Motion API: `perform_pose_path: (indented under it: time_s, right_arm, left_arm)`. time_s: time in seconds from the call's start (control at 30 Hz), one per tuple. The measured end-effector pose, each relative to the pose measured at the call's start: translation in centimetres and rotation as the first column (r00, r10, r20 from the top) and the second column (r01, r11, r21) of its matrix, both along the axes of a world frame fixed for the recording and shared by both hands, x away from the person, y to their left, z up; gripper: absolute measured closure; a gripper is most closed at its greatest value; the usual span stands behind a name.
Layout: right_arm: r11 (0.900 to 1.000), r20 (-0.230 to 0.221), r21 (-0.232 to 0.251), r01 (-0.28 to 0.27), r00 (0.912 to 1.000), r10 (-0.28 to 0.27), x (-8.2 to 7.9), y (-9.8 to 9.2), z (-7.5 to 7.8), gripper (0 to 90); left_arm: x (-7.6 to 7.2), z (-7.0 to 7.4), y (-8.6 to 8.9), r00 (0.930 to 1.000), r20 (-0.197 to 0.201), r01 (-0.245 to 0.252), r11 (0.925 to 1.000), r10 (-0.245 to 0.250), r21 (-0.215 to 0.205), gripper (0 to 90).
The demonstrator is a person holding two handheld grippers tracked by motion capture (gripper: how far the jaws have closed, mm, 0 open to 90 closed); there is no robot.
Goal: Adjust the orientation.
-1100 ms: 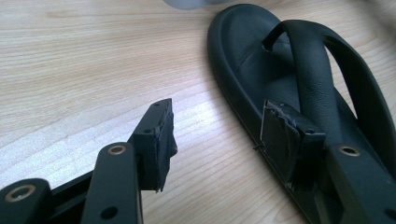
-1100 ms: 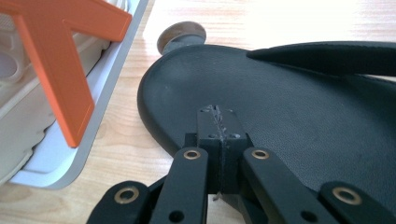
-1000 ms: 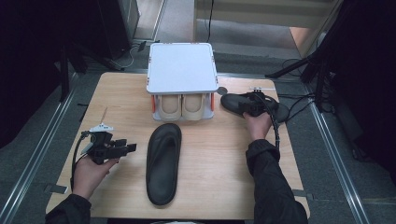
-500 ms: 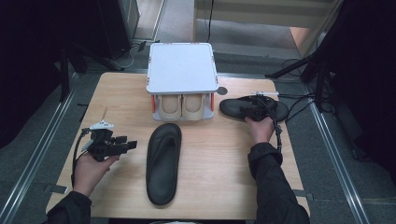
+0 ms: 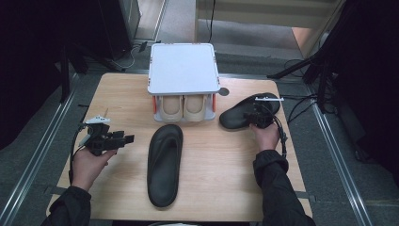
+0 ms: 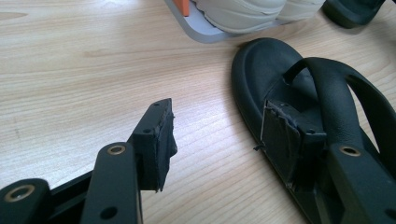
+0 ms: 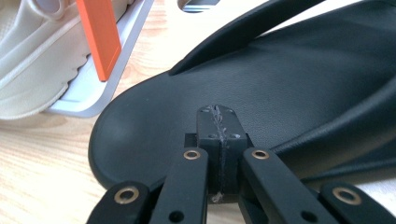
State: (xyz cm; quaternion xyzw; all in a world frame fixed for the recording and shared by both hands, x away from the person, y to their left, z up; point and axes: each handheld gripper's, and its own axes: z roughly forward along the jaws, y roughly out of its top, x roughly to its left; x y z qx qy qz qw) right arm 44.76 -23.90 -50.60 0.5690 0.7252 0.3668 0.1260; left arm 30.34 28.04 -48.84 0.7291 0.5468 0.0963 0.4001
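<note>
Black rubber flip-flop sandals lie on the pale wooden table (image 5: 117, 94): one flip-flop (image 5: 164, 165) rests lengthwise at the centre, toe toward twelve o'clock, and the second flip-flop (image 5: 240, 114) lies slantwise at about two o'clock, just beside the grey two-tier shoe rack with orange posts (image 5: 183, 68). A pair of beige sneakers (image 5: 183, 107) sits on the rack's lower shelf.

At nine o'clock the left gripper (image 5: 123, 138) hovers with its jaws spread apart and nothing between them, pointing toward the centre sandal; in the left gripper view that sandal's toe end lies by one pad (image 6: 154, 140).

The right gripper (image 7: 218, 126) has its jaws pressed together, empty, with the tips over the second sandal's footbed; whether they touch it cannot be told.
</note>
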Motion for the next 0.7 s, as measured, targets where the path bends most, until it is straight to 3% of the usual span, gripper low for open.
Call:
perform_pose_path:
  time_s: [0.4, 0.7]
  right_arm:
    - [1.0, -0.014, -0.016, 0.001, 0.9999, -0.001, -1.5, -1.3, 0.1, 89.7]
    - [1.0, -0.003, -0.019, -0.001, 1.0, 0.0, -2.0, -1.1, 0.6, 88.0]
  left_arm:
    - [1.1, 0.0, 0.4, 0.9999, 0.007, -0.016, 0.9993, 0.016, -0.033, 44.0]
    - [1.4, 0.0, 0.3, 0.9998, -0.017, 0.001, 0.9997, -0.002, -0.024, 43.2]
